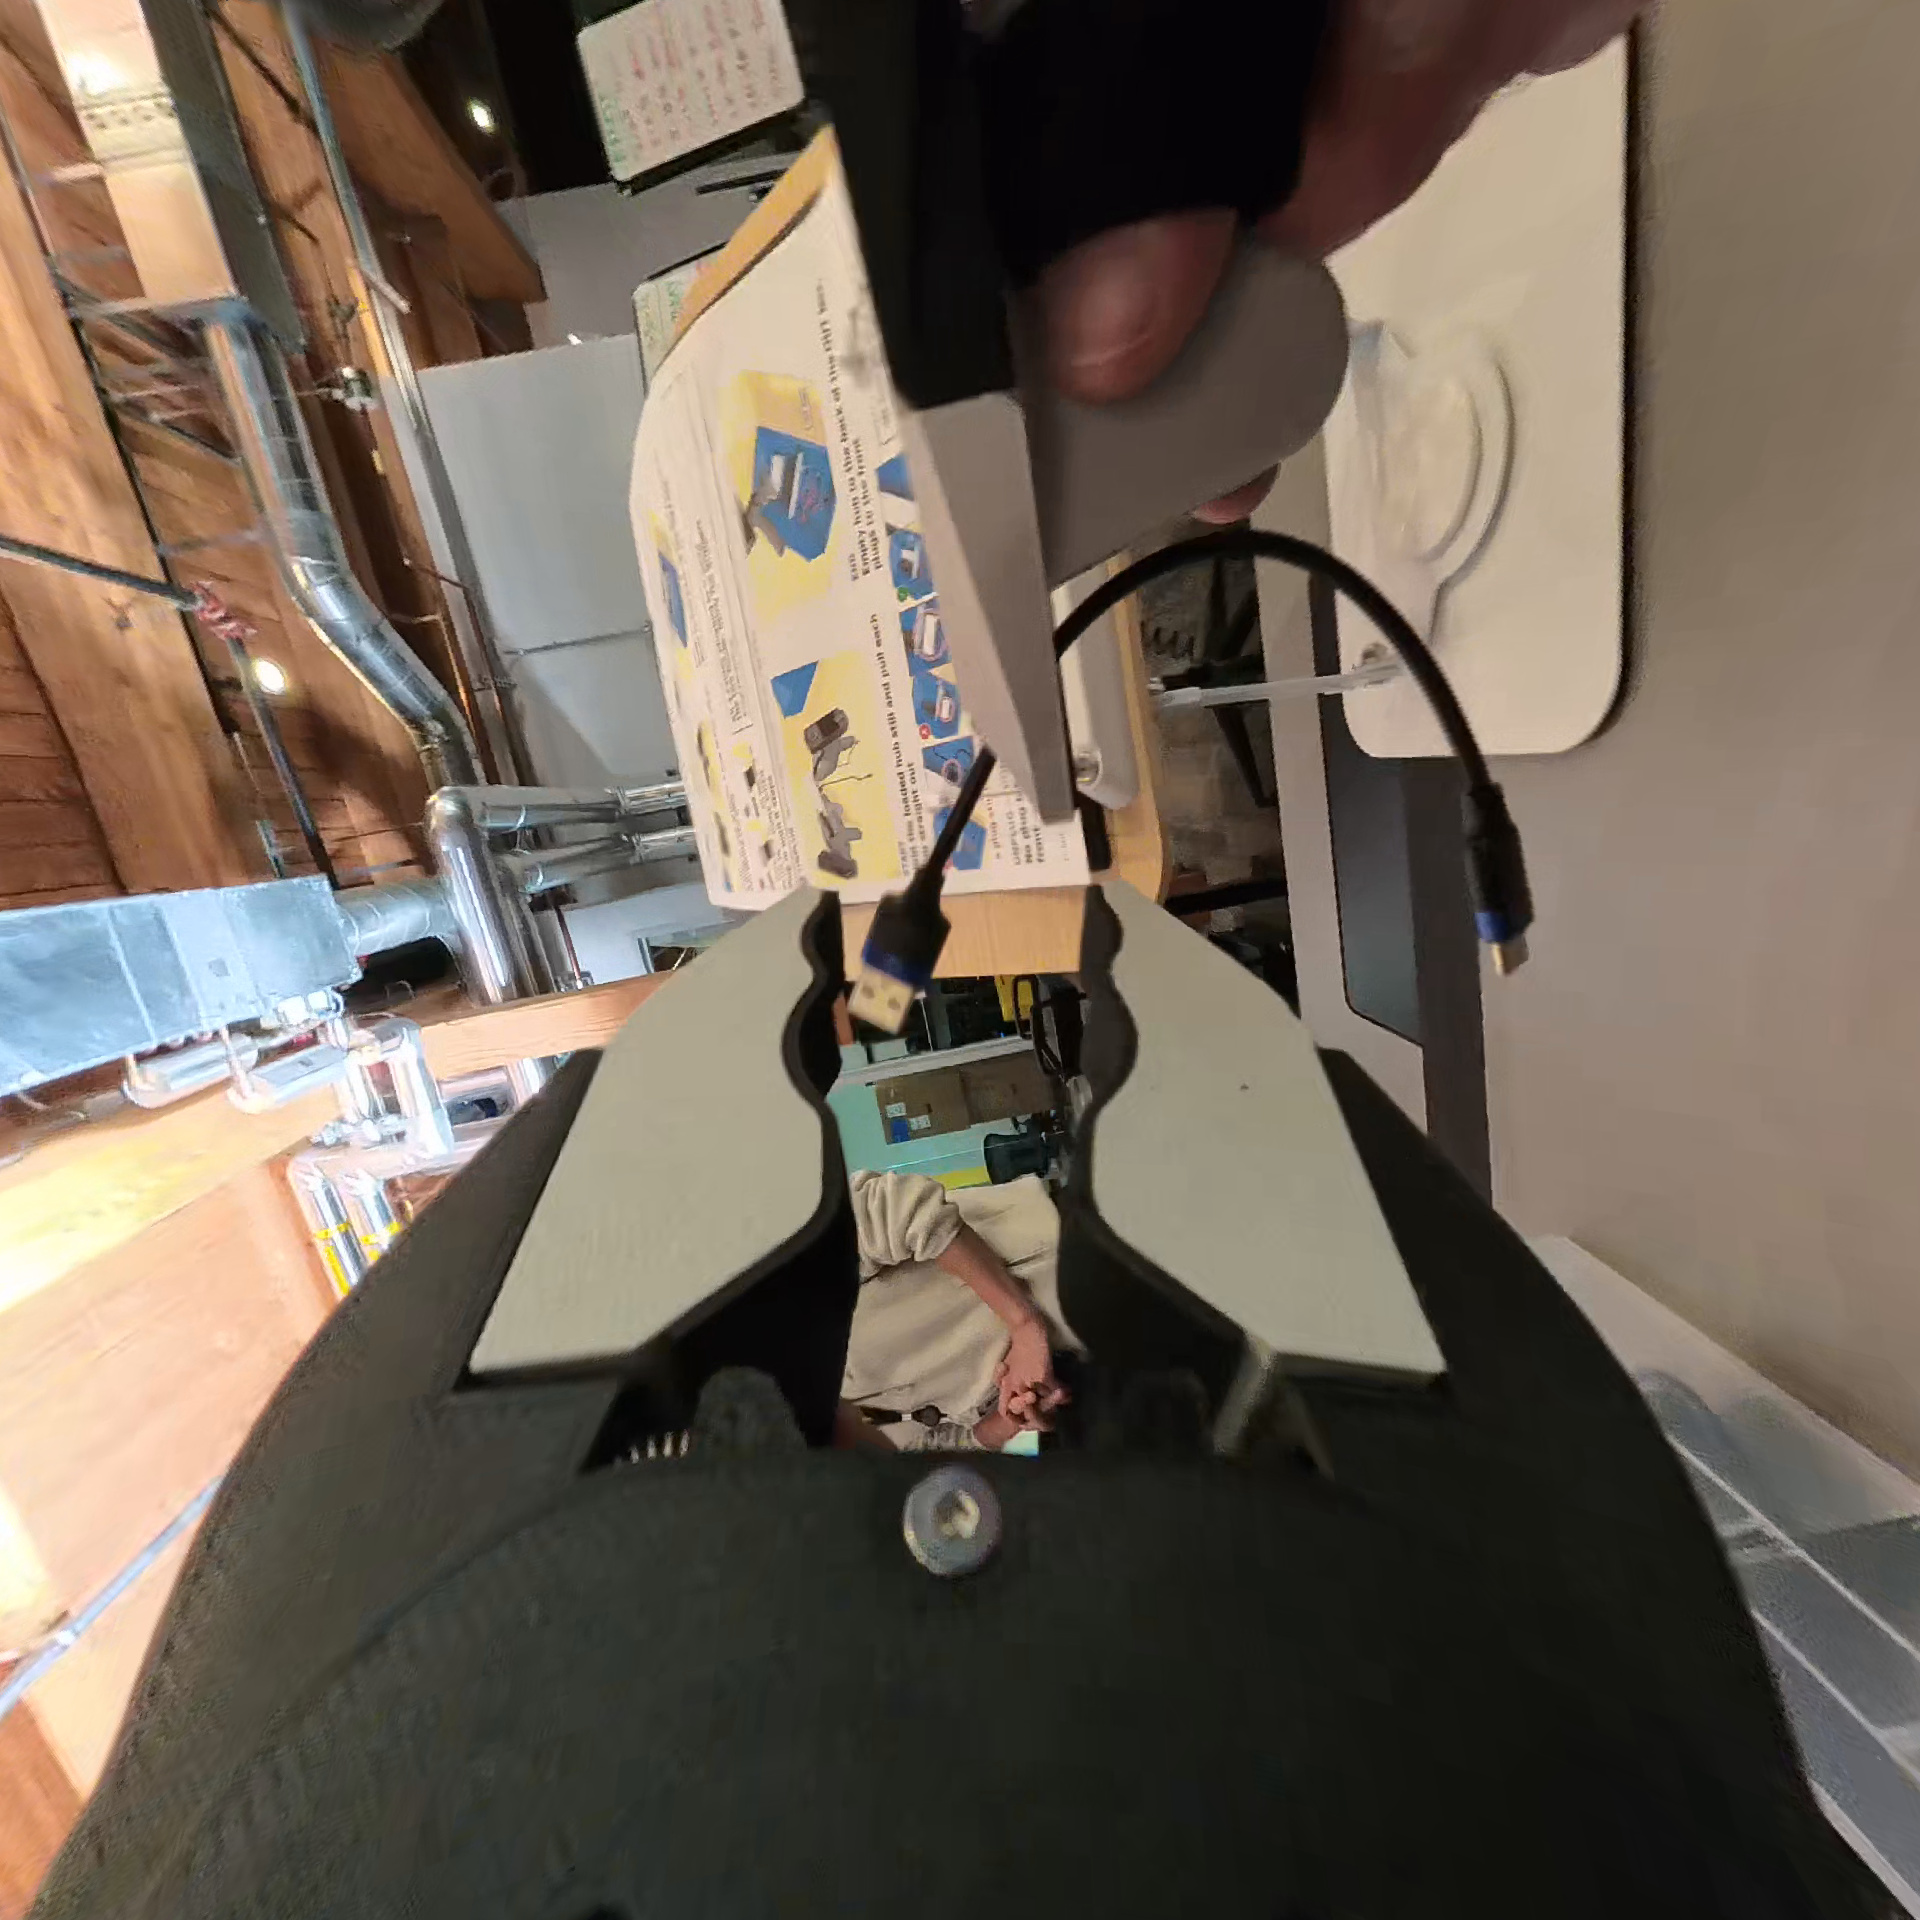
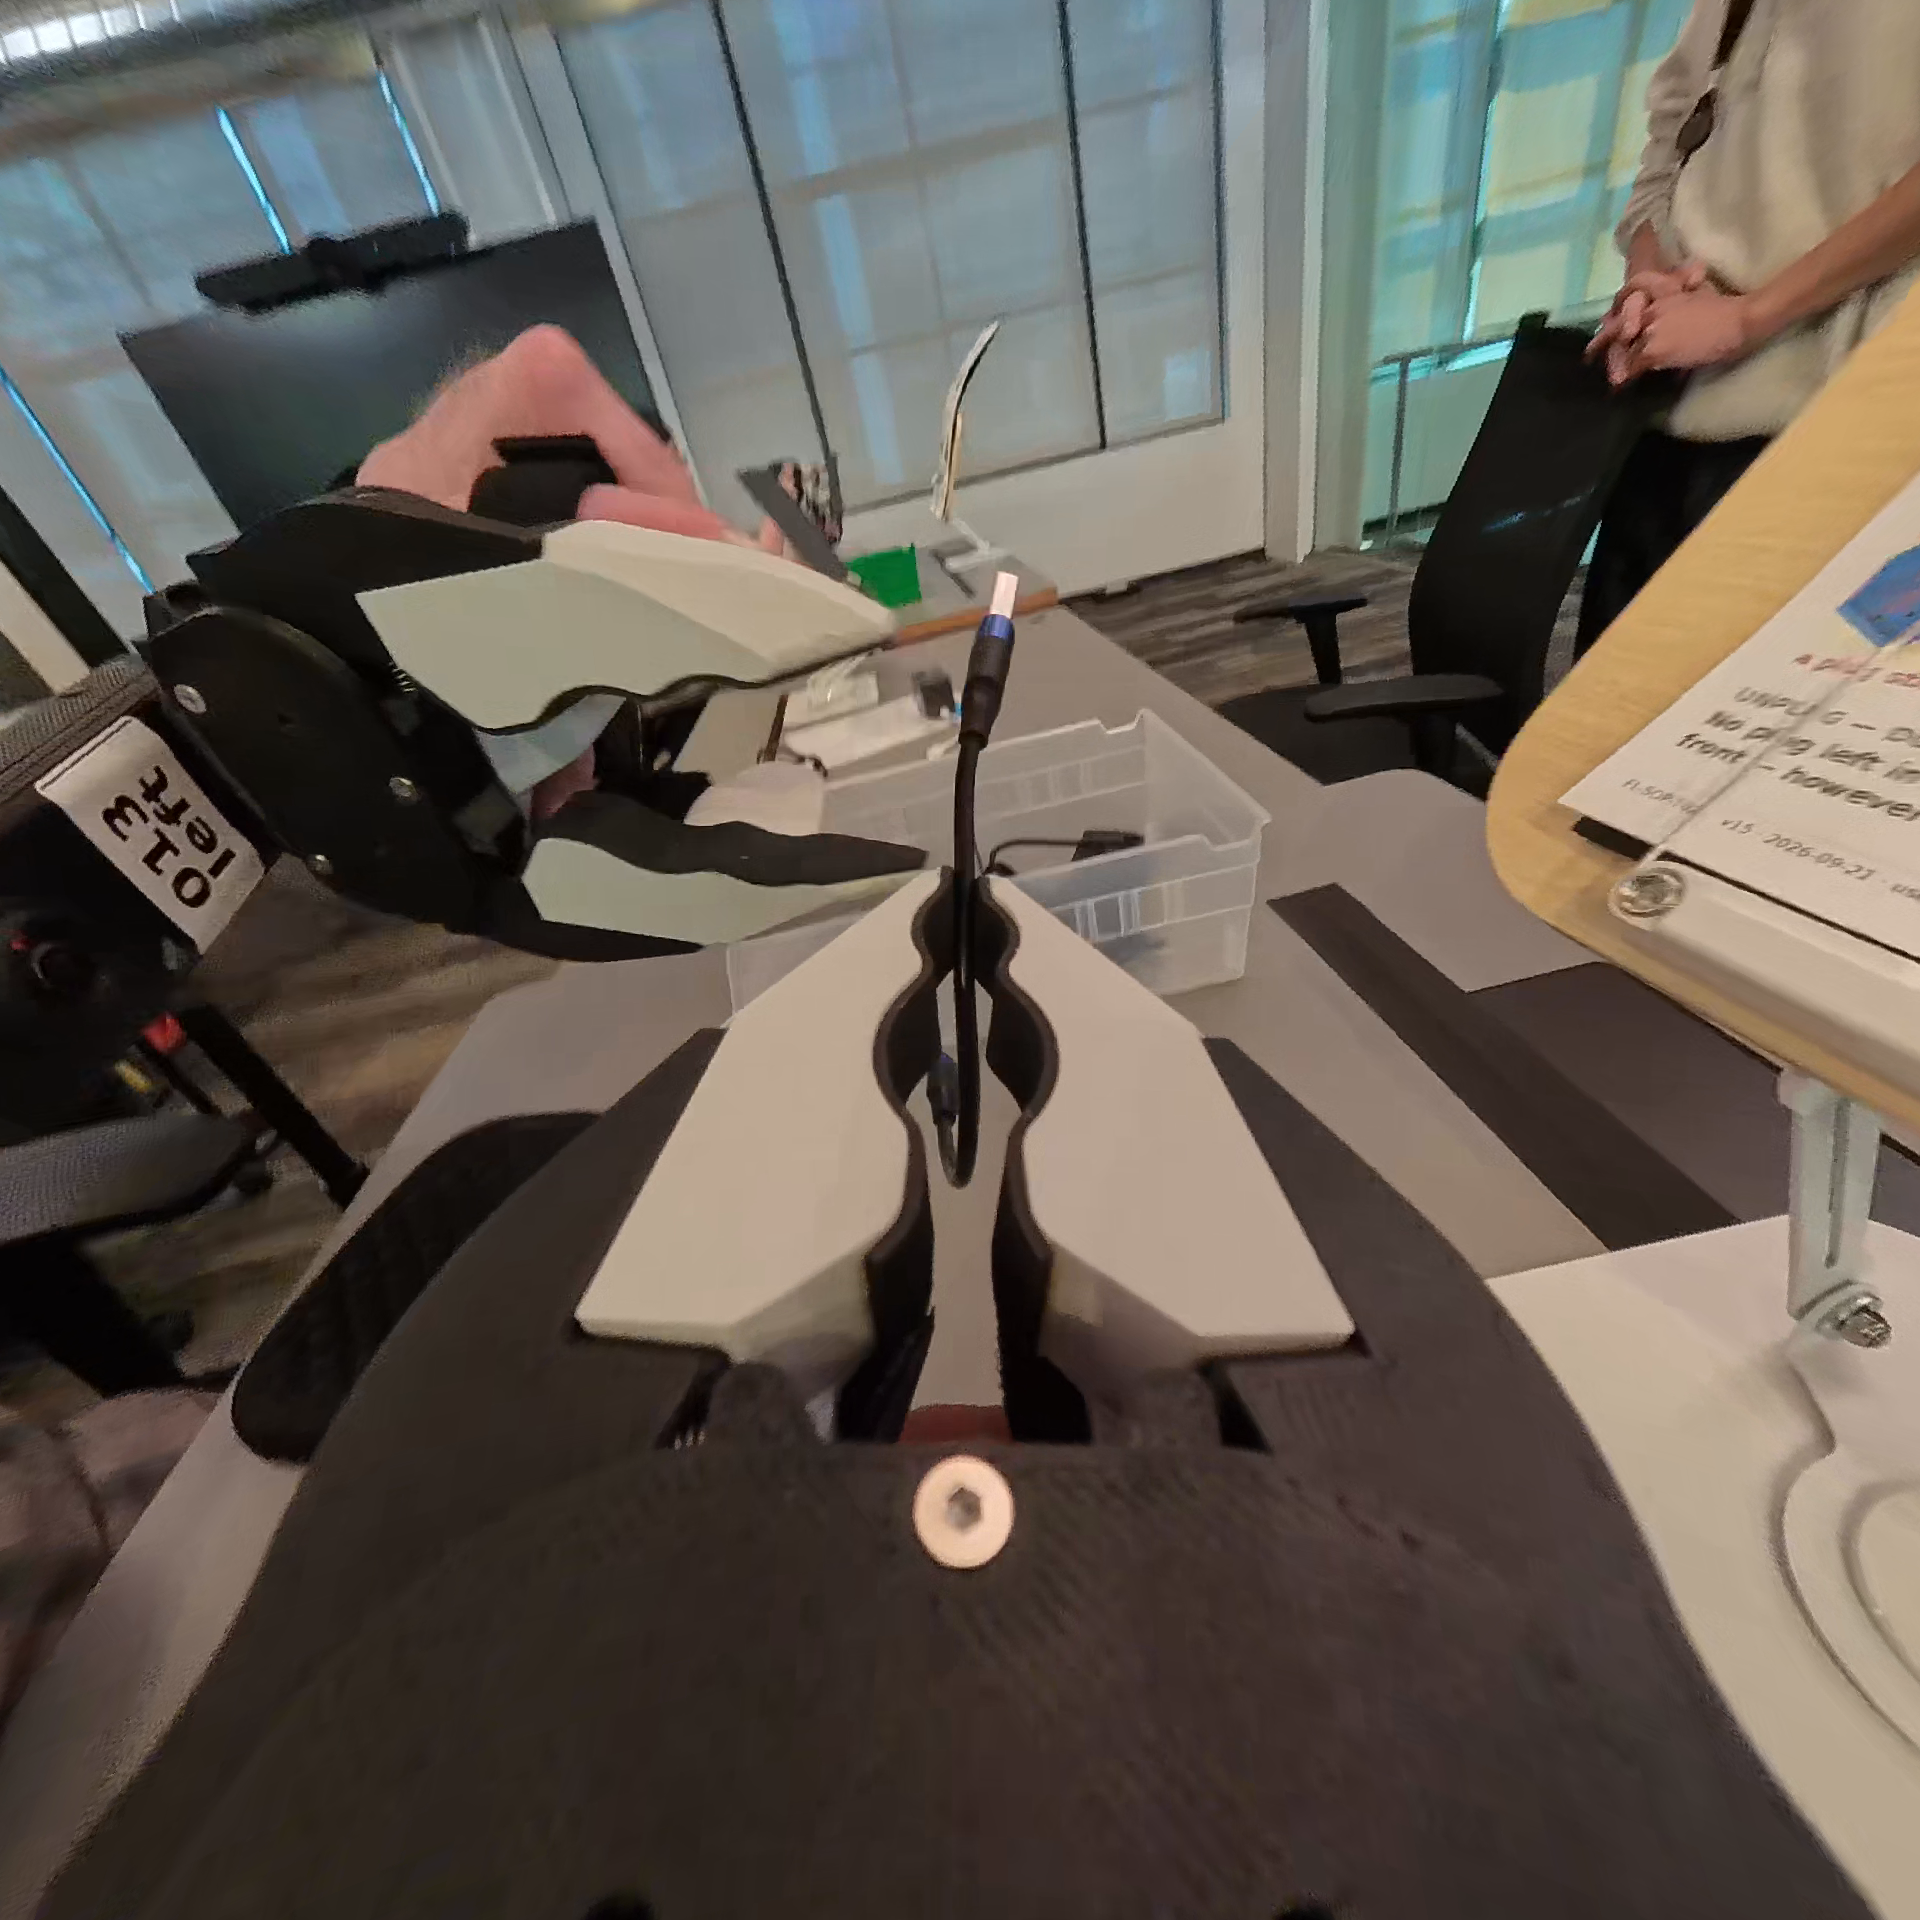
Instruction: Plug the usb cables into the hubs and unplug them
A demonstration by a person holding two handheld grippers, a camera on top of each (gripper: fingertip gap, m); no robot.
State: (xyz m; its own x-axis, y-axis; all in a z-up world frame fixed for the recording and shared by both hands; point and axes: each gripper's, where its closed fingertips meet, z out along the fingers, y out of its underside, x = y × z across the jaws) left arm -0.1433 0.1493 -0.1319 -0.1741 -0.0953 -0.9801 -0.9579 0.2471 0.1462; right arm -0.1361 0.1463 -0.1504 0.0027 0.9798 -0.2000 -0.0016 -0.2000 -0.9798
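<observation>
right gripper (image 2: 961, 904) pinching black USB cable (image 2: 966, 935) mid frame, USB-A plug (image 2: 1000, 613) pointing up, left gripper (image 1: 961, 935) jaws wide, empty

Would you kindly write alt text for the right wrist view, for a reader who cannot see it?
The right gripper is shut on a black USB cable, its plug pointing up. The left gripper, open, is at left, above a clear plastic bin on a grey table.
</observation>
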